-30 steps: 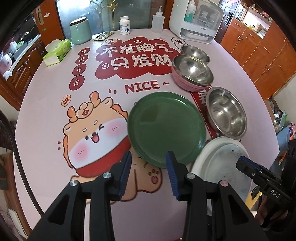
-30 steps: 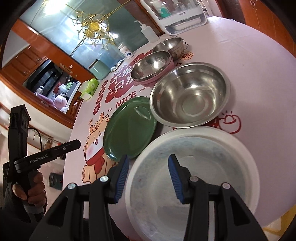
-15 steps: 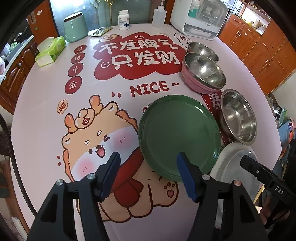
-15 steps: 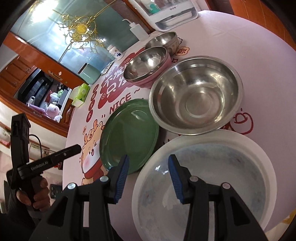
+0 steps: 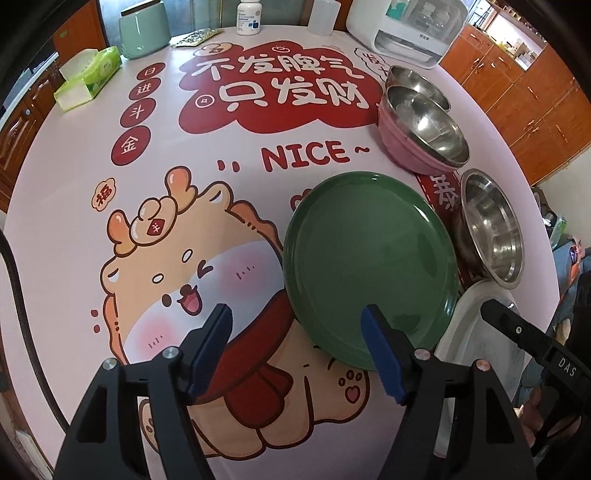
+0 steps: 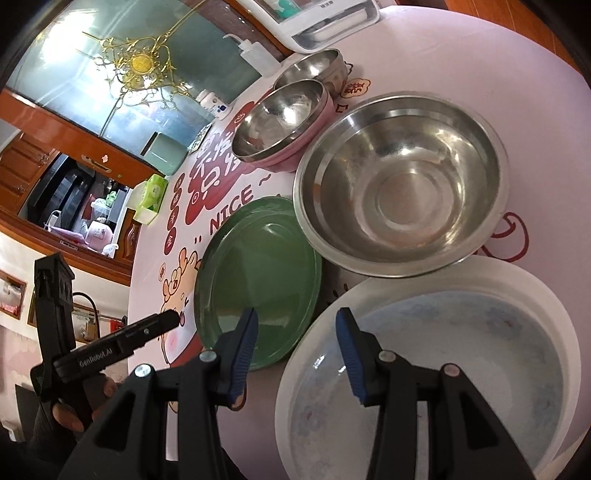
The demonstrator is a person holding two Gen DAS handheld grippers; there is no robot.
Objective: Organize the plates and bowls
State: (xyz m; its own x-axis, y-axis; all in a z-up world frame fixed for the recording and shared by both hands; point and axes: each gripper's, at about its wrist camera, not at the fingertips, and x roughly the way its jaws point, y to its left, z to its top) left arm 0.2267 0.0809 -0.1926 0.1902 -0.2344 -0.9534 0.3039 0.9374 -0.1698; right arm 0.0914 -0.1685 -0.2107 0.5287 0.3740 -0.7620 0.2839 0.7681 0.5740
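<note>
A green plate (image 5: pixel 369 266) lies on the round table; it also shows in the right wrist view (image 6: pixel 258 284). A white plate (image 6: pixel 436 369) lies to its right at the table edge (image 5: pixel 476 332). A large steel bowl (image 6: pixel 402 181) stands behind it (image 5: pixel 491 232). A steel bowl nested in a pink bowl (image 5: pixel 421 129) and a small steel bowl (image 5: pixel 417 83) stand farther back. My left gripper (image 5: pixel 295 339) is open and empty over the green plate's near-left rim. My right gripper (image 6: pixel 295 339) is open and empty over the white plate's left rim.
A white appliance (image 5: pixel 417 29), a squeeze bottle (image 6: pixel 255 55), a pill bottle (image 5: pixel 248 16), a mint canister (image 5: pixel 144 29) and a green tissue box (image 5: pixel 88 77) stand along the far edge. The cartoon tablecloth (image 5: pixel 177 236) covers the table.
My left gripper has opened wider and moved forward and left of the green plate's rim. My right gripper has shifted slightly left toward the white plate's left rim.
</note>
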